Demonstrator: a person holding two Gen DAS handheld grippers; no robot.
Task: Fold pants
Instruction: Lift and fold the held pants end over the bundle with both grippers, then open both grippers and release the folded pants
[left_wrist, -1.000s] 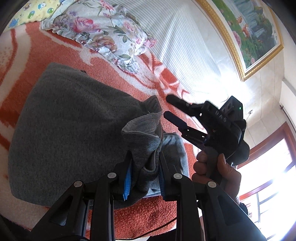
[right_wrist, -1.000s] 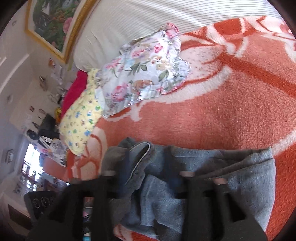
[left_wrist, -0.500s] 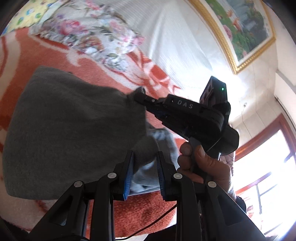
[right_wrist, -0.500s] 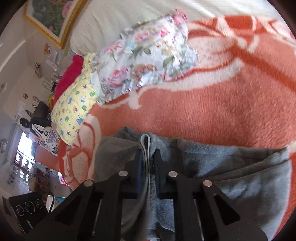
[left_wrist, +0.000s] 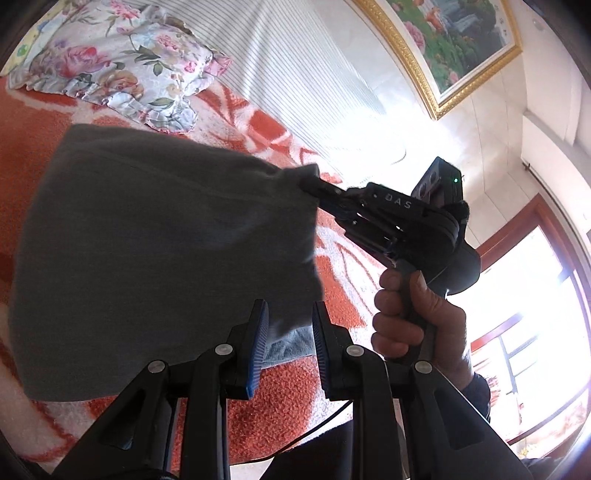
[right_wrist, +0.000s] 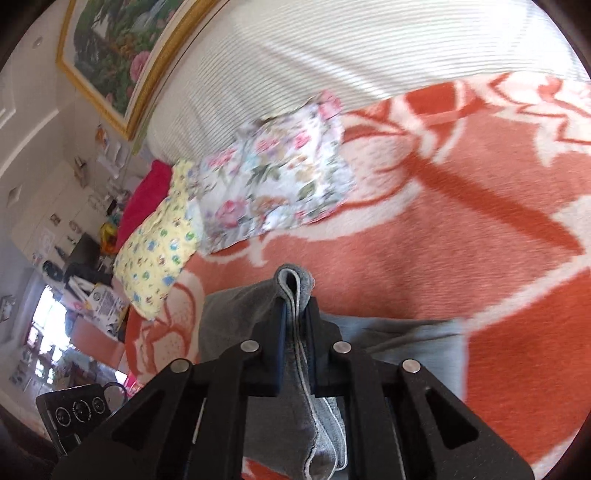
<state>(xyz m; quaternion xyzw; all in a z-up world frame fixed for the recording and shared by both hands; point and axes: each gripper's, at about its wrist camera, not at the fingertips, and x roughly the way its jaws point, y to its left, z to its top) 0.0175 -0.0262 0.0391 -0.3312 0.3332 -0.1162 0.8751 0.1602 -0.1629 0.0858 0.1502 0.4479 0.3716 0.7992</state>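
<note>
Between closed right gripper (right_wrist: 295, 325) fingers, pants (left_wrist: 159, 251) edge points upward.

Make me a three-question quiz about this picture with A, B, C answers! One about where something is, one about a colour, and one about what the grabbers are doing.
1. Where is the flowery pillow?
A. on the pants
B. on the blanket, beyond the pants
C. in a gripper

2. What colour are the pants?
A. grey
B. green
C. purple

3. What is the right gripper doing?
A. standing open and empty
B. pinching a folded edge of the pants
C. holding the pillow

Answers:
1. B: the pillow lies on the orange and white blanket, farther off than the pants and clear of them.
2. A: the cloth is grey in both views.
3. B: its jaws are closed on a grey fold; the left gripper has the pants' edge between jaws that look parted.
</note>
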